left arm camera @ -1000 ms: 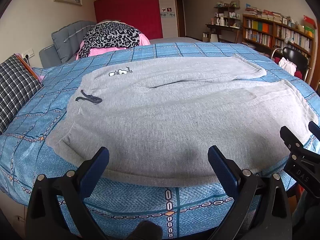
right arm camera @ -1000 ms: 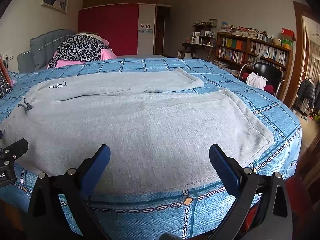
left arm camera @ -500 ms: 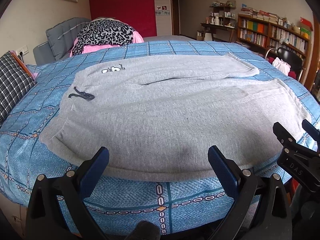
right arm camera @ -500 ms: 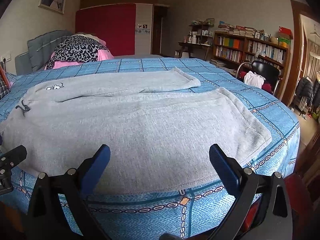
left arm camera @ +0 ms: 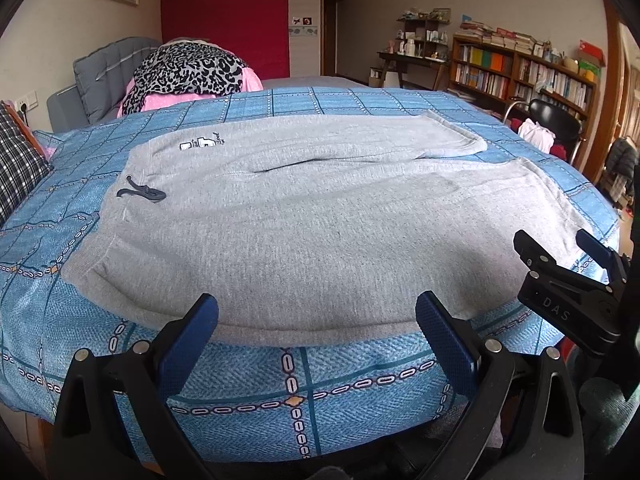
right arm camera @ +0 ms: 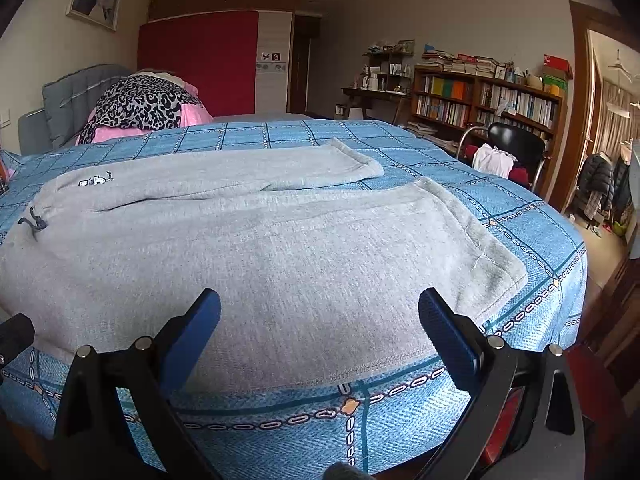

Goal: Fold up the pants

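Grey sweatpants (left arm camera: pixel 304 216) lie flat on the blue bed cover (left arm camera: pixel 304 364), waistband and dark drawstring (left arm camera: pixel 140 192) to the left, the two legs running right. They also show in the right wrist view (right arm camera: pixel 280 248). My left gripper (left arm camera: pixel 318 332) is open and empty, just short of the near edge of the pants. My right gripper (right arm camera: pixel 320 328) is open and empty over the near leg's edge, close to the hem (right arm camera: pixel 496 276). The right gripper also shows in the left wrist view (left arm camera: pixel 568 268).
A leopard-print and pink pile (left arm camera: pixel 188 72) and a grey headboard (left arm camera: pixel 104 68) are at the bed's far left. A plaid pillow (left arm camera: pixel 16 160) lies left. A bookshelf (right arm camera: pixel 488 100) and black chair (right arm camera: pixel 516 144) stand right of the bed.
Both grippers have pulled back a little from the pants, so more of the bed's near edge shows. Both stay open. The pants have not moved.
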Demonstrator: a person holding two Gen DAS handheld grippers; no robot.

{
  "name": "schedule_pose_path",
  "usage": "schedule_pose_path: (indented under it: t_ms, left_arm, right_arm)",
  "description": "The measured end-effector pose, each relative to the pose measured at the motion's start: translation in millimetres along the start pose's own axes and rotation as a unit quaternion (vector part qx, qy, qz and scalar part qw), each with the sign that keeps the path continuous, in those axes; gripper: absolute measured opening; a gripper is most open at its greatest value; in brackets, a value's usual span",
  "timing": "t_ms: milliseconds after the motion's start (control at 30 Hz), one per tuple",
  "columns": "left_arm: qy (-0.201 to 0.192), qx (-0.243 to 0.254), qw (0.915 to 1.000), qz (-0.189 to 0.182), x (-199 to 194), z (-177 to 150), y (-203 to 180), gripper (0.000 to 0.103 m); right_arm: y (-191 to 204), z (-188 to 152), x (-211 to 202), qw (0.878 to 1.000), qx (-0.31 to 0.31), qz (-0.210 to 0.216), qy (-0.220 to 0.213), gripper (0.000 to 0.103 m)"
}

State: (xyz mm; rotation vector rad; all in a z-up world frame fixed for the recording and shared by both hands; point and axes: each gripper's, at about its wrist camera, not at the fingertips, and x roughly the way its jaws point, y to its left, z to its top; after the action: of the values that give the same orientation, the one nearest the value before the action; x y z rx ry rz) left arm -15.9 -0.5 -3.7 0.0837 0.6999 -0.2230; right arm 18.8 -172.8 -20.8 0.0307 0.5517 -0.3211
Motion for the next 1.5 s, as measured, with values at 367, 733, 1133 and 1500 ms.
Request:
schedule_pose_path:
  t_ms: [367,733,1133,1500]
  left_arm:
    - [-0.021,0.006,0.9996,0.016,-3.0,4.5,5.4,0.098]
    - [-0.033,-0.005,0.9979,0.055,-1.0,17.6,26.4,0.098]
    - [-0.035,-0.015,0.9969,0.069,10.9,31.1,38.1,0.098]
    - [-0.029,-0.019,0.9963,0.078,24.3,41.0,46.3,0.098]
  right_arm:
    - [-5.9,0.5,0.1,1.000,0.012,0.009,-0.002,0.100]
    - [-8.8,2.3,3.1,1.000,0.016,0.008,0.001,0.100]
    - [-10.3,14.9,11.9,1.000,0.014,-0.004,-0.002,0.100]
    - [-10.2,25.3,26.4,1.000,0.014,0.002,0.008,0.100]
